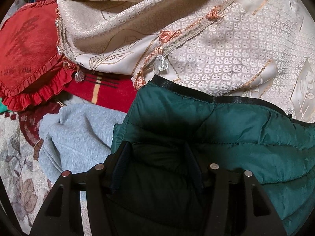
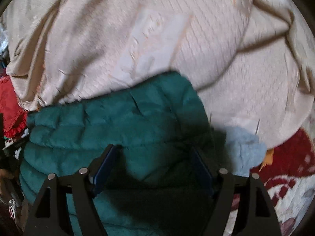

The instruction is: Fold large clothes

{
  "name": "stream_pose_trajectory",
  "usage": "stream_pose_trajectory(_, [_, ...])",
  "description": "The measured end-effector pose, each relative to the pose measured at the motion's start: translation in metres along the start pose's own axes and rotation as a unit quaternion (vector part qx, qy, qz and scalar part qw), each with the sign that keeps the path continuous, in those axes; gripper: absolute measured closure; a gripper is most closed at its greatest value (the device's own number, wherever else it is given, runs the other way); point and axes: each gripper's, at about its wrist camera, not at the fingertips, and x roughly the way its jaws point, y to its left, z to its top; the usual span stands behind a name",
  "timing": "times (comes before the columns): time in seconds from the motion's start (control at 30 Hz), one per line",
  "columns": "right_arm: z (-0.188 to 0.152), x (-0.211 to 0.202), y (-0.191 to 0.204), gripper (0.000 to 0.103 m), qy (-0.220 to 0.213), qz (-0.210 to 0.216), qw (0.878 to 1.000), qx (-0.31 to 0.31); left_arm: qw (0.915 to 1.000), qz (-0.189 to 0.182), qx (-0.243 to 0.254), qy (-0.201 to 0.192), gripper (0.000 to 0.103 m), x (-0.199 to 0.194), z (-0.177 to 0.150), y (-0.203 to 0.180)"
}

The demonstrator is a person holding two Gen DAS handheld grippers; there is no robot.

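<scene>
Over green quilted jacket bunched against cream drape: left gripper part-open astride a puffy fold, pinch uncertain; right gripper wide, empty, presumably positioning for folding.

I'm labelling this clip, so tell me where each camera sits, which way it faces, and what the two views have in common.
Left wrist: on the left gripper, angled down along its fingers at the green quilted jacket, grey garment and red heart cushion; only the gripper shows.
Right wrist: on the right gripper, angled down at the same jacket's other end; blurred, only the gripper shows.
Shared: the jacket, the cream patterned cloth and red cushion frill.
</scene>
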Motion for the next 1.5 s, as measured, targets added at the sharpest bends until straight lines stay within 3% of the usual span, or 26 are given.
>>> stream_pose_trajectory(0.2, [0.0, 0.005, 0.009, 0.022, 0.005, -0.017, 1.0, -0.02, 1.0, -0.003, 0.009, -0.002, 0.063, -0.015, 0.0, 0.002])
stream_pose_trajectory(0.8, [-0.034, -0.058, 0.031, 0.015, 0.006, 0.013, 1.0, 0.001, 0.9994, -0.008, 0.021, -0.027, 0.063, -0.1, -0.037, 0.024])
stream_pose_trajectory(1.13, [-0.047, -0.063, 0.043, 0.014, 0.016, 0.013, 1.0, -0.007, 0.9995, -0.011, 0.019, -0.022, 0.063, -0.11, -0.051, 0.032])
stream_pose_trajectory(1.5, [-0.051, -0.054, 0.026, 0.009, 0.028, 0.005, 1.0, 0.005, 0.9997, -0.023, 0.006, -0.003, 0.063, -0.093, -0.054, 0.043])
